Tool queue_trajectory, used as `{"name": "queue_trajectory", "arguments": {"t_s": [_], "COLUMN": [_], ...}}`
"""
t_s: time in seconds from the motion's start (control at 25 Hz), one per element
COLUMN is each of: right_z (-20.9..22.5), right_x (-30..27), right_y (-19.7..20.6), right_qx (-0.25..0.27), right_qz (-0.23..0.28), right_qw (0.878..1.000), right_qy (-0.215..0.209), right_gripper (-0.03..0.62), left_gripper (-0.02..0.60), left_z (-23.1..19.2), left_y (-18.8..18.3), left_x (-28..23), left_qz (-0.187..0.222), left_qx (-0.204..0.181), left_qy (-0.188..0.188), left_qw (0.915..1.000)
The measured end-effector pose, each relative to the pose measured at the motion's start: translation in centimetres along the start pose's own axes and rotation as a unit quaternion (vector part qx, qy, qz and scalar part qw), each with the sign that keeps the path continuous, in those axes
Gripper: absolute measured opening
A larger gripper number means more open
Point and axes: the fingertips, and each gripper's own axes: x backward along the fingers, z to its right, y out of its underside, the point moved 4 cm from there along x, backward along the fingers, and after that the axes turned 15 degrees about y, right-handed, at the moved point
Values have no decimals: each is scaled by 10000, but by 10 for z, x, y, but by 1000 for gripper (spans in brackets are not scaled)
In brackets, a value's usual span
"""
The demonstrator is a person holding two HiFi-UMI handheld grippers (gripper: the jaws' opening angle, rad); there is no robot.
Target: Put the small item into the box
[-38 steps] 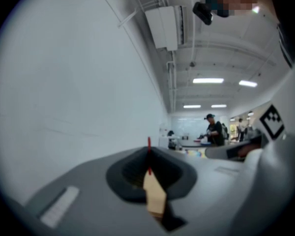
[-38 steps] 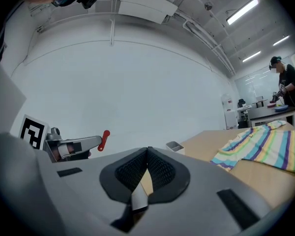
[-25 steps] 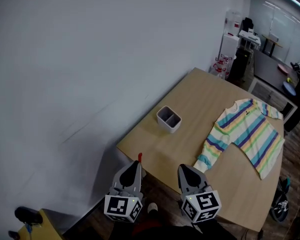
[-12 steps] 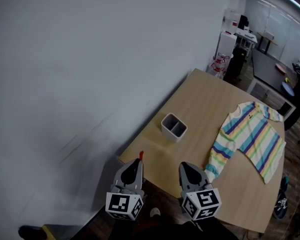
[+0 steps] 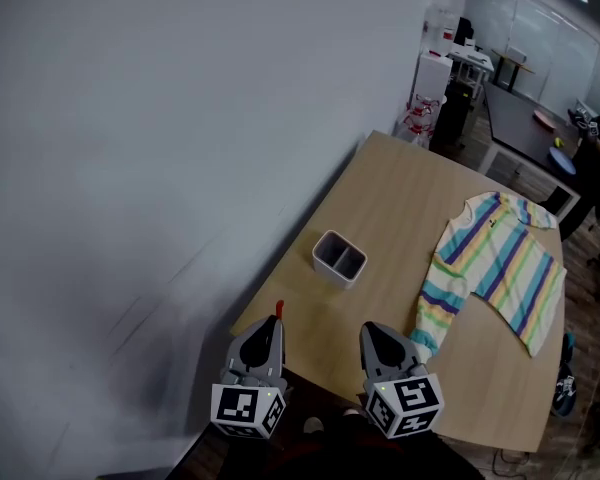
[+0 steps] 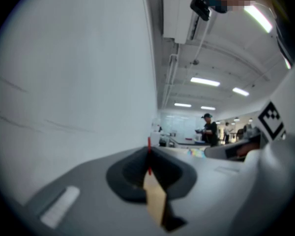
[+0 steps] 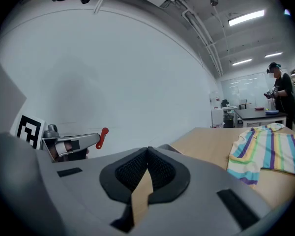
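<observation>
At the near edge of the wooden table [image 5: 400,198] the person holds both grippers side by side, low and short of the tabletop. The left gripper [image 5: 271,330] has its jaws pressed together on the small item [image 5: 279,312], a thin red piece that sticks out past the jaw tips. Its own view shows the red sliver [image 6: 149,147] rising from the seam where the jaws meet. The right gripper [image 5: 371,331] has its jaws together too, with nothing between them.

The box [image 5: 332,268], white with two compartments, stands on the table ahead of the grippers, near the edge that runs along the wall. It looks empty from here. A striped sweater [image 5: 500,268] lies spread out to its right, apart from it.

As I read it, the step in hand is the carry: the item is gripped and the box is not yet reached. To do it well, the left gripper should go forward and a little right until the red tip hangs over one compartment. It should then tip downward so the piece points into the opening. The squeeze ought to be even all the way, since so little of the item seems to be caught. The jaws should part only once the tip is below the rim. The box looks light, so the right gripper could steady its wall against a nudge.
</observation>
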Motion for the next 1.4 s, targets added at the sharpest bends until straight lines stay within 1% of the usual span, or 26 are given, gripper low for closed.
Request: {"name": "queue_trajectory", "arguments": {"t_s": [0.24, 0.6, 1.08, 1.4], "right_z": [25, 59, 92, 104], "right_x": [-19, -56, -97, -120], "right_y": [-1, -11, -1, 11], "right_qx": [-68, -174, -275, -315], "right_qz": [-19, -27, -250, -441], "right_qw": [9996, 9984, 9961, 9947], "right_qy": [262, 535, 801, 878], "right_gripper": [8, 8, 8, 8], "left_gripper": [9, 9, 9, 9], "left_z": [-8, -16, -18, -21], "left_y": [1, 1, 22, 43], "left_x": [-32, -98, -177, -215], "left_qz": [-57, -174, -555, -832], "left_qx": [-40, -112, -158, -119], "left_qy": [151, 463, 957, 1207], "left_qw": [9999, 9987, 9937, 9891]}}
